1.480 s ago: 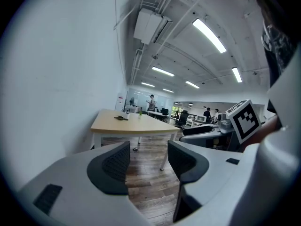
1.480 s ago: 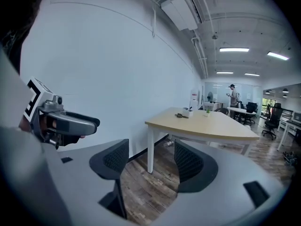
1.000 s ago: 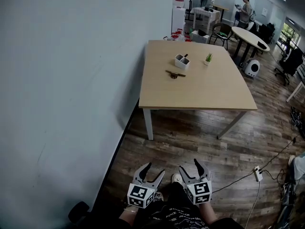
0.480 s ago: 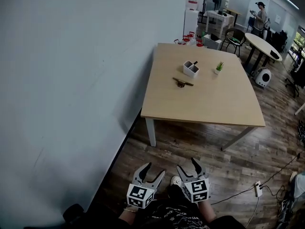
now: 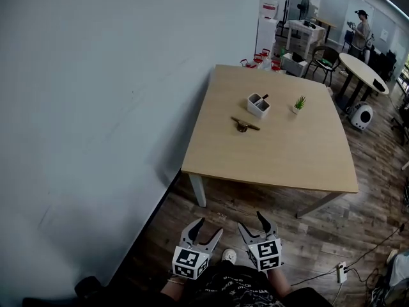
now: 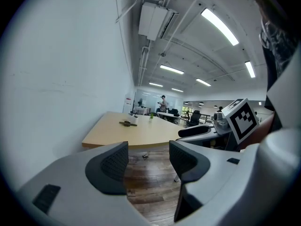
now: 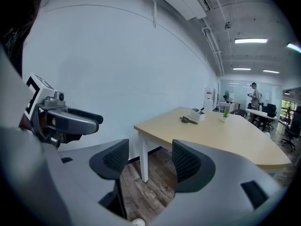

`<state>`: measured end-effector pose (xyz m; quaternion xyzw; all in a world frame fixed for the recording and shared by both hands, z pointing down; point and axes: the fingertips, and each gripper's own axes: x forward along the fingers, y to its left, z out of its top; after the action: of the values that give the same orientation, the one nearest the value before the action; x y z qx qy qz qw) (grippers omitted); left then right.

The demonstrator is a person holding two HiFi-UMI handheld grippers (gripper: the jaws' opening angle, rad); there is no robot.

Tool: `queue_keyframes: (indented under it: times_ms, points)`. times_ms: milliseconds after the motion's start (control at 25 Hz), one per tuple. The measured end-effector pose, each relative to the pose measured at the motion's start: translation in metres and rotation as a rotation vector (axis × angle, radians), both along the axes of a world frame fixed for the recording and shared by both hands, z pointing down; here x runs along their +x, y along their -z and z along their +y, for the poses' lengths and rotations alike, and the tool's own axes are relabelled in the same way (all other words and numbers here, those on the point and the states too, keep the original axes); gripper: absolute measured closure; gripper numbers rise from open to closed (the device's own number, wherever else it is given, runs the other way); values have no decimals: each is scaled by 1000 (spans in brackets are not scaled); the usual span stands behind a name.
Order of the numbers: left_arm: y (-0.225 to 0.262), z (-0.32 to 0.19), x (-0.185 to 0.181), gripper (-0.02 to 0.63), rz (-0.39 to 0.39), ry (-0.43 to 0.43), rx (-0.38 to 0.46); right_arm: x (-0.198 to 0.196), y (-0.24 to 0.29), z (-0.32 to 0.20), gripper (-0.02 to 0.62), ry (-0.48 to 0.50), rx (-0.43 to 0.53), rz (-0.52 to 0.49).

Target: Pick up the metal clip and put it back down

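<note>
The metal clip [image 5: 245,125] lies dark and thin on the wooden table [image 5: 275,165], just in front of a white holder [image 5: 258,105]. It also shows small and far off in the left gripper view [image 6: 127,123] and the right gripper view [image 7: 189,120]. Both grippers hang low by my body, well short of the table. My left gripper [image 5: 207,229] is open and empty. My right gripper [image 5: 254,221] is open too, with only floor between its jaws.
A small potted plant [image 5: 298,103] stands right of the holder. A white wall [image 5: 96,107] runs along my left. A cable and power strip [image 5: 340,272] lie on the wood floor at right. A person [image 5: 363,24], chairs and a round table stand far back.
The view has shifted so the table sits a little nearer and more to the right. Both grippers stay open and low, barely moved.
</note>
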<state>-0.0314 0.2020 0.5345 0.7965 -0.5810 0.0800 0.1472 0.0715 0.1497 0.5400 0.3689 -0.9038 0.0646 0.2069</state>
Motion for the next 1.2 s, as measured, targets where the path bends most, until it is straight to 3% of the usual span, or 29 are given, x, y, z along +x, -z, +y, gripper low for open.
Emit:
queue_keyframes:
  times_ms: [520, 760, 960, 1200]
  points:
    - [-10, -71, 38, 344, -22, 66, -31, 47, -14, -76, 293, 5, -29, -13]
    - [-16, -80, 43, 344, -14, 58, -70, 51, -12, -88, 293, 11, -25, -15]
    - [-26, -101, 43, 344, -9, 38, -78, 47, -21, -103, 293, 70, -30, 3]
    - [-29, -144, 38, 344, -7, 2, -75, 44, -23, -140, 293, 40, -1, 46]
